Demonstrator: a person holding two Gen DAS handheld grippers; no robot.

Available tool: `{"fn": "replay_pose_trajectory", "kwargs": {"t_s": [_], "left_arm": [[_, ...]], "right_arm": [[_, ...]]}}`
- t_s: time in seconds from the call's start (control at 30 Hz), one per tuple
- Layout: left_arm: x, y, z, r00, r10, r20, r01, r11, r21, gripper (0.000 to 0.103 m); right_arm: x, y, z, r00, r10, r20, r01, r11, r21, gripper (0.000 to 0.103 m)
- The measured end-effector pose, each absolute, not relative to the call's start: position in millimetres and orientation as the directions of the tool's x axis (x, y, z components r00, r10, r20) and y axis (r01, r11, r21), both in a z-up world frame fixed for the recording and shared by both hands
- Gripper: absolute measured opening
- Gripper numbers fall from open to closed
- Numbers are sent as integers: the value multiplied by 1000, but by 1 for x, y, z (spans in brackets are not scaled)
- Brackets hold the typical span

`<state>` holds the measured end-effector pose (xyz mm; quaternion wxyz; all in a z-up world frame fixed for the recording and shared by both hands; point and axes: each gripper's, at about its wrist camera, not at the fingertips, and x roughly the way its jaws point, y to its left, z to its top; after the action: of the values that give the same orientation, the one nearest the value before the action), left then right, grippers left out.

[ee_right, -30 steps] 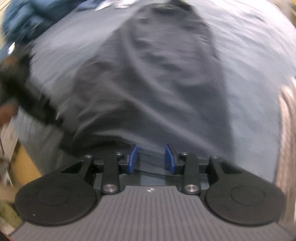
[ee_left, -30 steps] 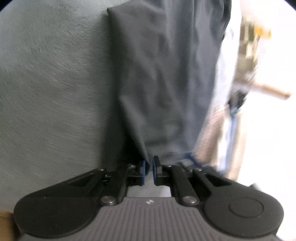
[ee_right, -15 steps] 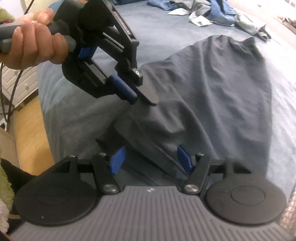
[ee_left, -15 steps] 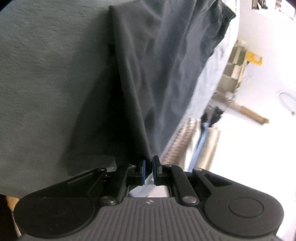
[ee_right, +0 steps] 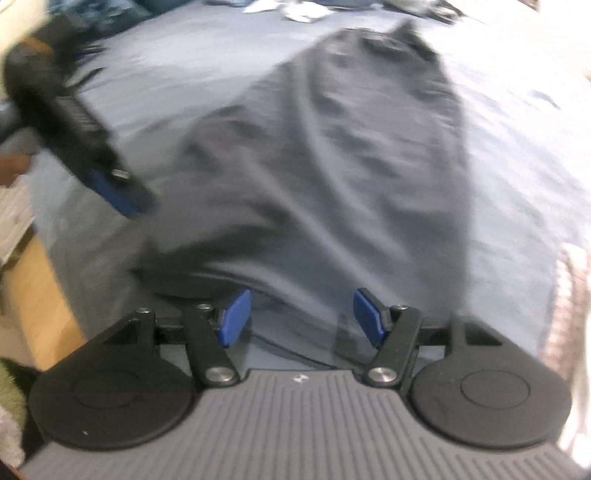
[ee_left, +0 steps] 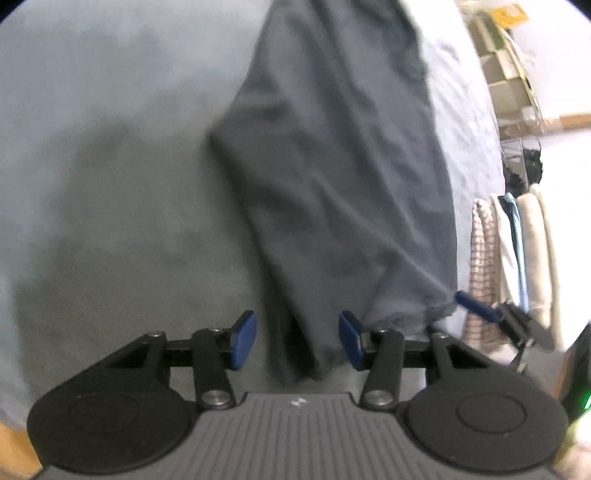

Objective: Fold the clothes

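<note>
Dark garment (ee_left: 332,177) flat on bed (ee_left: 110,184), corner between just-opened left gripper (ee_left: 297,341) pads, ungripped; right gripper (ee_right: 301,319) open over hem

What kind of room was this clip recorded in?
Most likely a bedroom. The dark garment lies spread on a bed's blue-grey cover, loose clothes are heaped at its far end, and folded textiles hang beside it.

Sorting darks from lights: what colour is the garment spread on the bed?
Dark charcoal grey garment, plain; clearest in the right wrist view.
</note>
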<state>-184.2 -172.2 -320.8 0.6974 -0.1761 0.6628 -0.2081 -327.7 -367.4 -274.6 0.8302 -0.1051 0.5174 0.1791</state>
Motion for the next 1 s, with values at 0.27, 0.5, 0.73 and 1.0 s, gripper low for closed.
{"fn": "replay_pose_trajectory", "kwargs": {"t_s": [0.27,0.5,0.73,1.0], "left_arm": [[-219,-211,-325,-90,-491,-866,176,849,-499,46],[-229,-170,-347,-68,-473,-878,90,874,-478,37],[-227,-168,-348,-54,-490,-870,83,866,-493,21],[-222,-162,-362,-69,-492,-868,46,867,-496,8]], "right_arm": [[-297,-416,-276,411,84,-908,-141,990,28,60],[-299,-440,-286,367,63,-928,-34,998,54,59],[-301,-461,-300,318,73,-945,53,994,94,47],[-293,-484,-315,265,92,-960,131,983,130,34]]}}
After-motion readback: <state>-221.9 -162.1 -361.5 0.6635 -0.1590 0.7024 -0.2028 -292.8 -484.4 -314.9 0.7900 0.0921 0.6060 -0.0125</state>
